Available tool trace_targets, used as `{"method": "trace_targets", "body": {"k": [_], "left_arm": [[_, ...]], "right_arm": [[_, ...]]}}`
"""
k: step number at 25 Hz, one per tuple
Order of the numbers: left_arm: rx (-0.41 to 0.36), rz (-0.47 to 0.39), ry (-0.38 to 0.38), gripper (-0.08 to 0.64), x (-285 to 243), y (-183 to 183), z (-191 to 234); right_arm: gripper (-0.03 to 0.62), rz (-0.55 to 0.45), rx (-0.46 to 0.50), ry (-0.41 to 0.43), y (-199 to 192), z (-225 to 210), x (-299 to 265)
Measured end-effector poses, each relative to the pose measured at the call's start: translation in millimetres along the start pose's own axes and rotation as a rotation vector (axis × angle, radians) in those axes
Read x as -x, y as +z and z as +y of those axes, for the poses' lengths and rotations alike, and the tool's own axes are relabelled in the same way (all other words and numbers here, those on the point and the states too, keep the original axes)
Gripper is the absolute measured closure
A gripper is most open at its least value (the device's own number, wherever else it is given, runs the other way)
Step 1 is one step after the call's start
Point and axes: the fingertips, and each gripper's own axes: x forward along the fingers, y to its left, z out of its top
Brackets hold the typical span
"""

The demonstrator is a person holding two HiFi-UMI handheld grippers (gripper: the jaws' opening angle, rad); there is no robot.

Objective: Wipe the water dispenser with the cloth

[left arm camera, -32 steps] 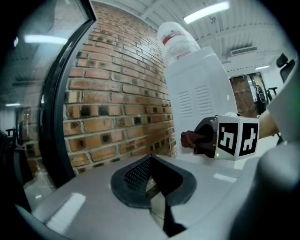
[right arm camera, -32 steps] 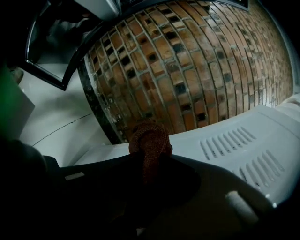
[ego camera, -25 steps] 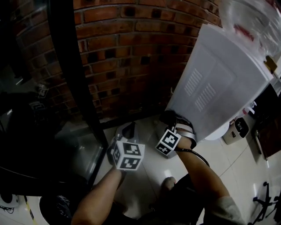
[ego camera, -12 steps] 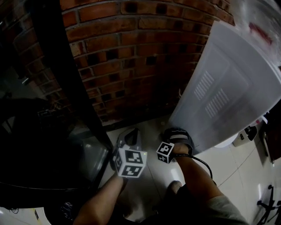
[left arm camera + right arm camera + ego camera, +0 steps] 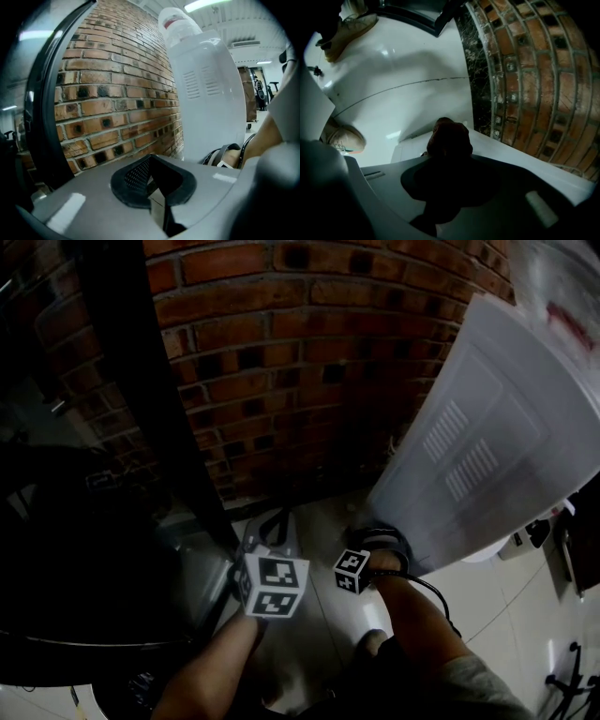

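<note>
Lower on the water dispenser (image 5: 487, 446) than a second before, the right gripper (image 5: 375, 538) had its jaws clamped on a dark bunched cloth (image 5: 447, 138) against the dispenser's lower side. Left of the dispenser, the left gripper (image 5: 154, 185) had its jaws pressed together, empty, facing the brick wall (image 5: 281, 381).

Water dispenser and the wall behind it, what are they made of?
The water dispenser looks like smooth white plastic: it has moulded vent slits and a soft sheen. The wall is rough, matte red-brown brick, with mortar lines between the blocks.
</note>
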Motion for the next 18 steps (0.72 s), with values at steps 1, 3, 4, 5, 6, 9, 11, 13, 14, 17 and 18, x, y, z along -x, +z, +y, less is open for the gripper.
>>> {"method": "trace_targets", "body": {"k": [1,3,4,5,6,9,11,13,14,17,18], "left_arm": [[0.003,-0.005,0.002,0.560,2,3,1],[0.017,-0.018,0.012,0.560,9,10,2],[0.026,-0.029,0.017,0.560,13,15,2],[0.036,-0.043,0.022,0.560,17,21,1],[0.047,-0.062,0.025,0.560,19,28,0],[0.087,-0.120,0.032,0.560,26,53,-10],[0.116,-0.135,0.035,0.560,34,63,-18],[0.143,-0.162,0.036,0.560,43,75,-27],[0.151,-0.179,0.036,0.560,49,82,-32],[0.137,-0.221,0.031,0.560,67,100,-46],[0.125,-0.228,0.028,0.560,72,104,-50]], "right_arm": [[0.488,-0.023,-0.018,-0.010,2,-3,7],[0.488,-0.088,-0.060,-0.038,9,-8,28],[0.488,-0.131,-0.087,-0.058,14,-11,42],[0.488,-0.179,-0.120,-0.086,18,-17,60],[0.488,-0.229,-0.159,-0.125,19,-27,80],[0.488,-0.361,-0.289,-0.288,2,-69,150],[0.488,-0.413,-0.381,-0.392,-22,-91,195],[0.488,-0.432,-0.469,-0.472,-56,-111,232],[0.488,-0.437,-0.506,-0.508,-75,-120,250],[0.488,-0.433,-0.567,-0.640,-129,-146,305],[0.488,-0.428,-0.570,-0.693,-146,-155,326]]}}
